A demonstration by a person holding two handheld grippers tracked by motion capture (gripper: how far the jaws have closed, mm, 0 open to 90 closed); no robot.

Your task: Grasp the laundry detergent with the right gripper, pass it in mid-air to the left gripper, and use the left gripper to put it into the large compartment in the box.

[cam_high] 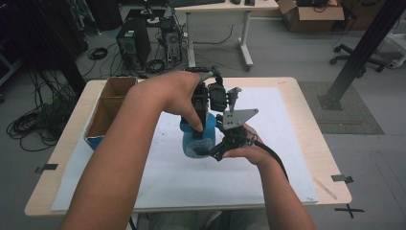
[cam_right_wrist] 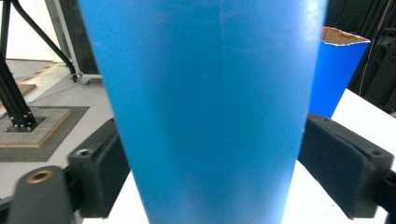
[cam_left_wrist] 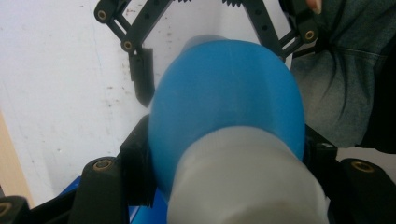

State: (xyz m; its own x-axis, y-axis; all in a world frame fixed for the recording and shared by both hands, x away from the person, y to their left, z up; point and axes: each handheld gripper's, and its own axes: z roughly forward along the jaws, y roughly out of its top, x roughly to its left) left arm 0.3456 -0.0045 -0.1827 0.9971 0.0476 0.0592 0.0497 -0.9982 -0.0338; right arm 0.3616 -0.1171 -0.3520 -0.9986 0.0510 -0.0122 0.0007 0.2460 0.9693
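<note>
A blue tapered container (cam_high: 195, 135) with a pale grey end (cam_left_wrist: 243, 182) is held above the white mat (cam_high: 282, 139) at mid-table. My left gripper (cam_high: 199, 125) reaches down from above and is shut on its blue body (cam_left_wrist: 229, 93), one black pad against each side. My right gripper (cam_high: 209, 151) comes in from the right with the grey plate on top. Its jaws stand open on either side of the container (cam_right_wrist: 210, 102), with the pads (cam_right_wrist: 338, 172) close beside it. One of its fingers (cam_left_wrist: 142, 79) shows in the left gripper view, just clear of the blue wall.
An open cardboard box (cam_high: 109, 108) with a blue outside (cam_right_wrist: 340, 70) stands at the table's left edge. Bare wood (cam_high: 316, 143) frames the mat. Beyond the table are a desk (cam_high: 218, 7), computer towers (cam_high: 133, 43), floor cables and a black post (cam_high: 364, 48).
</note>
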